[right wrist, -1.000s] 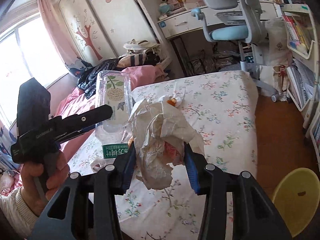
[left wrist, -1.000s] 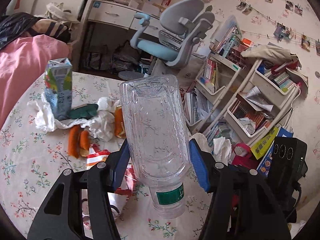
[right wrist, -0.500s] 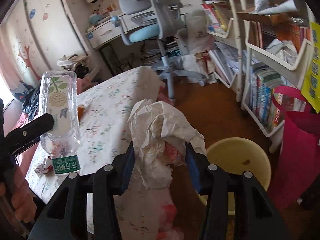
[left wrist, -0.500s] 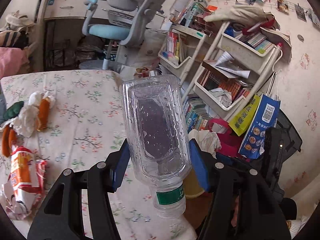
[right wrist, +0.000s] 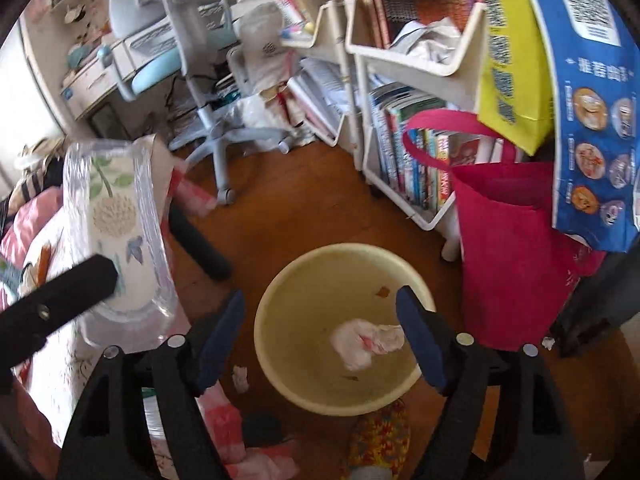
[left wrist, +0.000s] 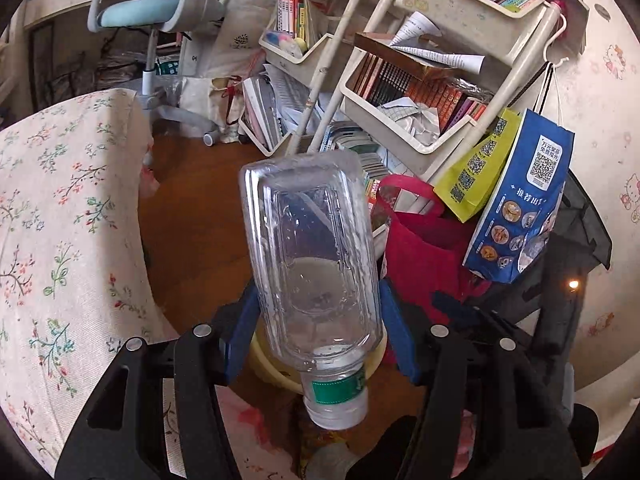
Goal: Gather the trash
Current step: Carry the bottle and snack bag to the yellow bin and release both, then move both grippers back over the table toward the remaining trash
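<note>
Now right gripper (right wrist: 320, 336) fingers just opened wide, empty; left gripper (left wrist: 316, 336) clamps bottle (left wrist: 312, 264).

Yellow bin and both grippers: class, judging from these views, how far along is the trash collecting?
Done: crumpled paper lies in the yellow bin, below the right gripper, whose jaws have just been opening and are empty. In hand: the left gripper clamps a clear plastic bottle, neck down, near the bin. Left: dropping the bottle; small scraps lie on the floor.
</note>
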`<state>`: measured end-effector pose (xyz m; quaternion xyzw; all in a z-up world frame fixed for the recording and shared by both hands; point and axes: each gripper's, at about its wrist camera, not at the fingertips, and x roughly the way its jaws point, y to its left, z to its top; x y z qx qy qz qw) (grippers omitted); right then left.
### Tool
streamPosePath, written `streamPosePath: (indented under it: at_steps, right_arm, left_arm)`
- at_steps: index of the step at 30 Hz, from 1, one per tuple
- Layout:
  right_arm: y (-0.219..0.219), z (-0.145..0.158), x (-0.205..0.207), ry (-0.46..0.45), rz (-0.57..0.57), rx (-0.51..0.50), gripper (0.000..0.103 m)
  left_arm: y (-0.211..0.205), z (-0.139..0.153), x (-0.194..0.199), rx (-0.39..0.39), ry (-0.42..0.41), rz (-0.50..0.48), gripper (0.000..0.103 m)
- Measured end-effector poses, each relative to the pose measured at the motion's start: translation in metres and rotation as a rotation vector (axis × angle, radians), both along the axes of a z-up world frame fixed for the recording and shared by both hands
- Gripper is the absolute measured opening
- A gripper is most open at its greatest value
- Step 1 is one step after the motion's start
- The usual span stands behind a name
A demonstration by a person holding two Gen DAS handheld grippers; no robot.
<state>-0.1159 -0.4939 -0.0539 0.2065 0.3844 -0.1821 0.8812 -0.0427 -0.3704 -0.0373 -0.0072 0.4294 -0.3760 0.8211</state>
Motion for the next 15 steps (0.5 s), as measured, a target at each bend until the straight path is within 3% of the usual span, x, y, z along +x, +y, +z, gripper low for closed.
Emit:
streamPosePath:
  at_steps: [6,15]
  right_arm:
    - [0.003,0.008,-0.001,-0.061,0.026,0.013,0.081]
    - [0.040,0.023,0.012,-0.150,0.184,-0.009,0.085]
  left_arm:
    - [0.014,0.011,0.000,0.007,-0.045,0.039,0.057]
    - [0.082,0.036,-0.007,0.031,-0.089,0.152,0.061]
